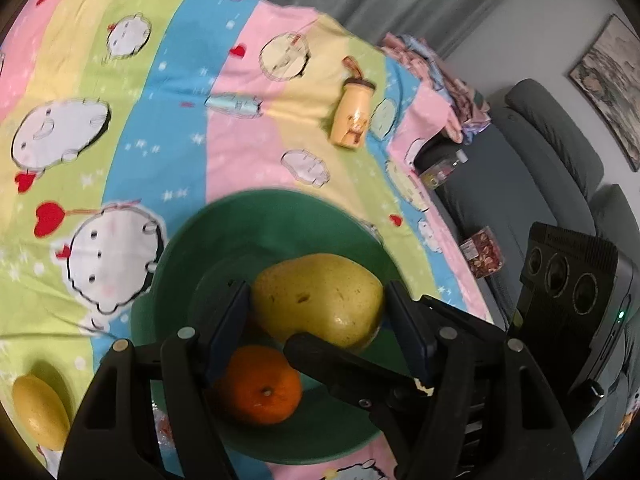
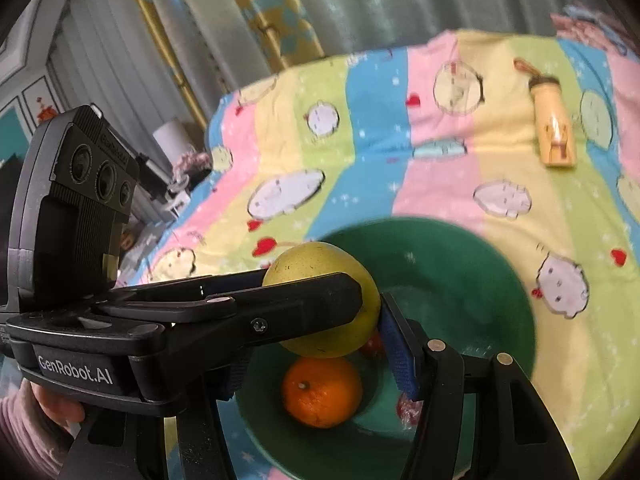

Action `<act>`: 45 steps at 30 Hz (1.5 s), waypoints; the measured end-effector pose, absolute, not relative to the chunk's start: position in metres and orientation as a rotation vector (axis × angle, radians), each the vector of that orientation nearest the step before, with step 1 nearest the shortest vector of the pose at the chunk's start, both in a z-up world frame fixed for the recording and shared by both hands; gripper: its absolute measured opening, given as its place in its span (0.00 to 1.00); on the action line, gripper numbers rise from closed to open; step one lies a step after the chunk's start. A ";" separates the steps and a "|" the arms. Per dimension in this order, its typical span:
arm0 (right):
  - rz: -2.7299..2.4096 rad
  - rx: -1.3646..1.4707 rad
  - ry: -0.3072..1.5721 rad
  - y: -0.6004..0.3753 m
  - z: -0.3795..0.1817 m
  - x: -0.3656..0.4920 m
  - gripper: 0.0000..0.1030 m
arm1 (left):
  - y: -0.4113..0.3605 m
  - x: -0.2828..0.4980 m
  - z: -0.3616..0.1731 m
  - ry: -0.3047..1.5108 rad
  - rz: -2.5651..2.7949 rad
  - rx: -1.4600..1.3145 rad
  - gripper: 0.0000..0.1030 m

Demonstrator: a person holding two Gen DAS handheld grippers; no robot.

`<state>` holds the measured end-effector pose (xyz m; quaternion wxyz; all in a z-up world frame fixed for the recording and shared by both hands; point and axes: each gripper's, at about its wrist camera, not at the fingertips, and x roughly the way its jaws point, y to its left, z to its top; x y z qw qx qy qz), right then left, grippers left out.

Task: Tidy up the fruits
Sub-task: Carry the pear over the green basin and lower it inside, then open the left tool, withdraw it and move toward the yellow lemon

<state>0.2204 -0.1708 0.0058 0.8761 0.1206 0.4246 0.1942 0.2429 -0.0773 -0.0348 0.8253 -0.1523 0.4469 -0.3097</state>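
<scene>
Your left gripper (image 1: 316, 300) has its two blue pads either side of the yellow-green pear (image 1: 320, 296), pressing on it above the green bowl (image 1: 256, 232). The other gripper's black finger (image 1: 340, 364) crosses just below the pear, over the bowl. An orange (image 1: 260, 388) lies in the bowl. A mango (image 1: 38, 412) rests left of the bowl on the striped cloth (image 1: 160, 120); a small yellow bottle (image 1: 352, 116) lies well beyond the bowl.

Soft daylight, mild motion blur, strong fisheye bending, dark vignetted corners
</scene>
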 end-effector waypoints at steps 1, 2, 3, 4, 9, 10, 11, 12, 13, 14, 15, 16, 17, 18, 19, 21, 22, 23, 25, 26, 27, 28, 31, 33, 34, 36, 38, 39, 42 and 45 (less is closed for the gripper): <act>0.409 0.249 0.906 -0.169 0.001 0.221 0.59 | -0.077 0.243 -0.037 0.957 -0.654 -0.319 0.67; 0.411 0.248 0.918 -0.167 -0.002 0.223 0.59 | -0.077 0.243 -0.040 0.967 -0.648 -0.310 0.67; 0.414 0.246 0.933 -0.166 -0.005 0.223 0.59 | -0.077 0.243 -0.043 0.978 -0.641 -0.302 0.67; 0.414 0.244 0.947 -0.164 -0.008 0.224 0.59 | -0.077 0.243 -0.045 0.986 -0.635 -0.297 0.67; 0.425 0.231 0.999 -0.158 -0.017 0.225 0.59 | -0.075 0.241 -0.054 1.011 -0.612 -0.267 0.67; 0.426 0.228 1.006 -0.157 -0.019 0.226 0.59 | -0.075 0.241 -0.055 1.012 -0.608 -0.264 0.67; 0.428 0.227 1.012 -0.156 -0.020 0.226 0.59 | -0.074 0.240 -0.055 1.012 -0.603 -0.257 0.67; 0.429 0.225 1.017 -0.155 -0.020 0.226 0.59 | -0.074 0.239 -0.055 1.009 -0.597 -0.247 0.67; 0.430 0.221 1.020 -0.153 -0.021 0.226 0.59 | -0.073 0.239 -0.055 1.007 -0.593 -0.243 0.67; 0.428 0.216 1.019 -0.152 -0.020 0.226 0.59 | -0.072 0.238 -0.055 1.007 -0.590 -0.243 0.67; 0.426 0.214 1.023 -0.151 -0.020 0.226 0.59 | -0.072 0.239 -0.056 1.009 -0.587 -0.244 0.68; 0.425 0.212 1.026 -0.150 -0.020 0.227 0.59 | -0.072 0.240 -0.056 1.009 -0.585 -0.244 0.67; 0.421 0.209 1.029 -0.149 -0.020 0.227 0.59 | -0.072 0.239 -0.055 1.007 -0.578 -0.242 0.68; 0.416 0.208 1.031 -0.149 -0.020 0.227 0.59 | -0.072 0.239 -0.054 1.001 -0.569 -0.237 0.67; 0.411 0.209 1.033 -0.148 -0.019 0.227 0.59 | -0.071 0.238 -0.053 0.994 -0.564 -0.232 0.67; 0.409 0.213 1.029 -0.148 -0.018 0.227 0.60 | -0.069 0.235 -0.048 0.976 -0.561 -0.227 0.68; 0.415 0.227 1.026 -0.149 -0.017 0.226 0.62 | -0.067 0.234 -0.045 0.970 -0.563 -0.232 0.69; 0.416 0.234 1.025 -0.150 -0.016 0.225 0.65 | -0.064 0.233 -0.043 0.965 -0.560 -0.238 0.70; 0.402 0.238 1.022 -0.151 -0.014 0.223 0.67 | -0.056 0.230 -0.039 0.953 -0.550 -0.252 0.71; 0.399 0.244 1.019 -0.152 -0.013 0.221 0.67 | -0.053 0.228 -0.037 0.950 -0.547 -0.257 0.71; 0.399 0.252 1.015 -0.153 -0.012 0.219 0.67 | -0.048 0.225 -0.036 0.945 -0.540 -0.262 0.71; 0.396 0.267 1.007 -0.155 -0.011 0.215 0.67 | -0.044 0.222 -0.034 0.942 -0.532 -0.267 0.72; 0.385 0.294 0.987 -0.161 -0.006 0.202 0.67 | -0.026 0.209 -0.030 0.925 -0.505 -0.269 0.74; 0.379 0.316 0.976 -0.167 -0.002 0.191 0.68 | -0.011 0.197 -0.027 0.908 -0.474 -0.261 0.78; 0.376 0.327 0.966 -0.170 0.001 0.184 0.68 | -0.002 0.192 -0.026 0.899 -0.458 -0.266 0.80; 0.370 0.343 0.946 -0.177 0.007 0.168 0.68 | 0.016 0.181 -0.025 0.888 -0.418 -0.284 0.82; 0.365 0.350 0.936 -0.181 0.011 0.154 0.69 | 0.039 0.168 -0.025 0.878 -0.375 -0.320 0.84; 0.363 0.354 0.933 -0.183 0.013 0.147 0.69 | 0.047 0.162 -0.024 0.870 -0.355 -0.334 0.84; 0.362 0.366 0.927 -0.185 0.017 0.129 0.70 | 0.075 0.138 -0.024 0.847 -0.303 -0.384 0.85; 0.371 0.378 0.919 -0.182 0.019 0.114 0.70 | 0.094 0.113 -0.029 0.840 -0.272 -0.426 0.92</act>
